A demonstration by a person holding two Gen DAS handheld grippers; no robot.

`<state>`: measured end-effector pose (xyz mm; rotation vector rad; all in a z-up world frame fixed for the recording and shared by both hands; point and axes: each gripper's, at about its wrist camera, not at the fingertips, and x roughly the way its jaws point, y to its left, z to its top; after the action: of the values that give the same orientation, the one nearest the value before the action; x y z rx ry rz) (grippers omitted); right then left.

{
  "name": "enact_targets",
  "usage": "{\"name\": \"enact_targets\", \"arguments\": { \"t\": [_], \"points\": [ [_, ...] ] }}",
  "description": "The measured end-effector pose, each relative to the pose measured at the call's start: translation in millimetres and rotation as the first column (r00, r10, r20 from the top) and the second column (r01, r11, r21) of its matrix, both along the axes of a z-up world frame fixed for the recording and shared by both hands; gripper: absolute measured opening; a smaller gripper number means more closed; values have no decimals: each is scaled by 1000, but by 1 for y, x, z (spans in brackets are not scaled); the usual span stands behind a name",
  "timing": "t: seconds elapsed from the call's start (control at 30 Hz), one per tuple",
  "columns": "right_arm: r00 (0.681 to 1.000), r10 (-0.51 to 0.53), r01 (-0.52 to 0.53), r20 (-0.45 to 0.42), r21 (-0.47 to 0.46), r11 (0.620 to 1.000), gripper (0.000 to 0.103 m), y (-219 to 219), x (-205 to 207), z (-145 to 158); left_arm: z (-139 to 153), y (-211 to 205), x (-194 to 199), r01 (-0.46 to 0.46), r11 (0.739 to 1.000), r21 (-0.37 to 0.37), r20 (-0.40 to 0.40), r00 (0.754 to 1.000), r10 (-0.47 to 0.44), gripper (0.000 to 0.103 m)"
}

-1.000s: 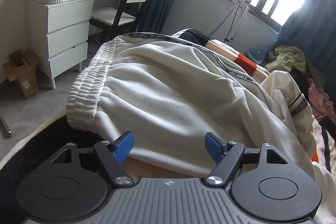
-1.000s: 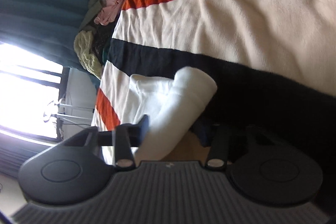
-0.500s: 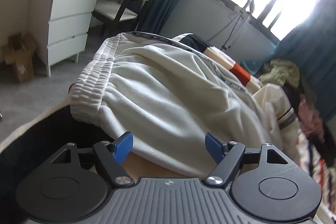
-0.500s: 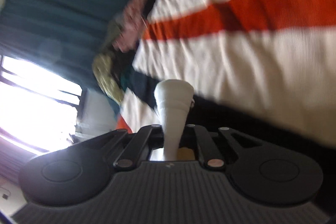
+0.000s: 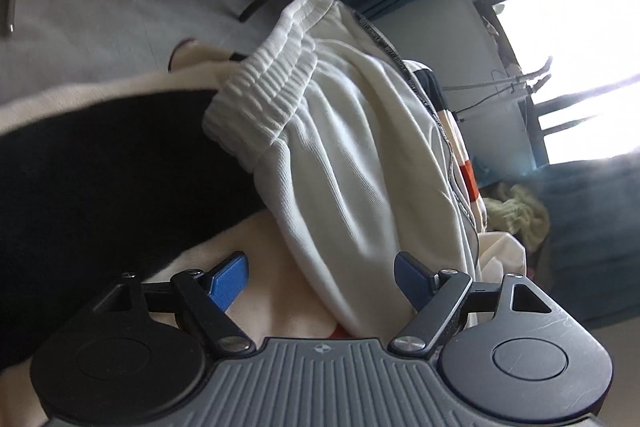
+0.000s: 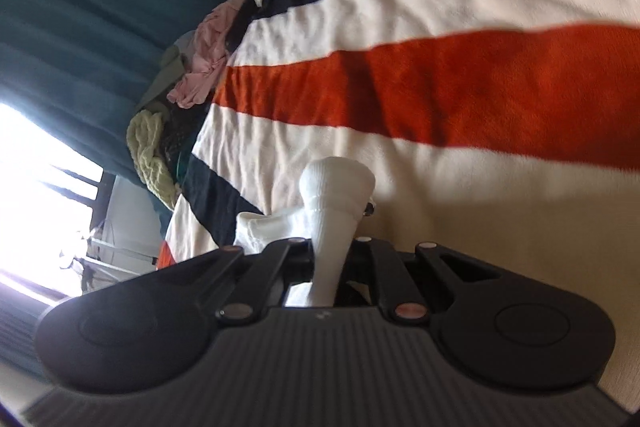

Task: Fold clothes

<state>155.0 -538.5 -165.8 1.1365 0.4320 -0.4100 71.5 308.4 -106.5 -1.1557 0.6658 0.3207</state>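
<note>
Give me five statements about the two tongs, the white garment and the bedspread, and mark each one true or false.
1. The right tongs are shut on a bunched piece of the white garment. True.
2. The left tongs are clamped on the ribbed waistband. False: they stand open, with the blue pads apart and the waistband farther ahead, ungripped.
3. The bedspread has orange, cream and dark stripes. True.
4. The pile of clothes by the teal curtain is neatly folded. False: it is a crumpled heap of pink and pale yellow pieces.
5. In the left wrist view the white garment lies ahead of the tongs, its edge reaching between the open fingers. True.
</note>
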Motion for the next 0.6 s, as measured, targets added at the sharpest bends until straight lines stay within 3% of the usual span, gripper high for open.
{"name": "enact_targets", "arguments": {
  "t": [0.1,0.23,0.27,0.33,0.4,0.5,0.6],
  "points": [
    [1000,13,-13,-4,-49,999,5,6,2,6,-6,0,20,-2,999,42,-5,1000,2,70],
    [1000,7,-7,-13,-43,999,5,6,1,5,3,-4,43,43,970,237,-17,999,-40,41],
    [1000,7,-7,-20,-37,999,5,5,1,4,3,-4,44,38,965,259,-16,999,-35,29],
    [999,7,-8,-33,-28,1000,5,5,0,2,6,1,41,17,962,273,13,1000,-21,15],
    [999,0,0,-38,-7,1000,5,5,-2,-1,10,2,38,11,957,289,27,999,-19,10],
    [998,0,-1,-65,-7,1000,5,7,-3,-1,30,-7,28,14,920,393,35,999,-31,7],
    [992,14,-15,-126,-13,1000,5,9,-3,-3,43,-3,11,-73,917,393,126,992,25,6]
  ]
}}
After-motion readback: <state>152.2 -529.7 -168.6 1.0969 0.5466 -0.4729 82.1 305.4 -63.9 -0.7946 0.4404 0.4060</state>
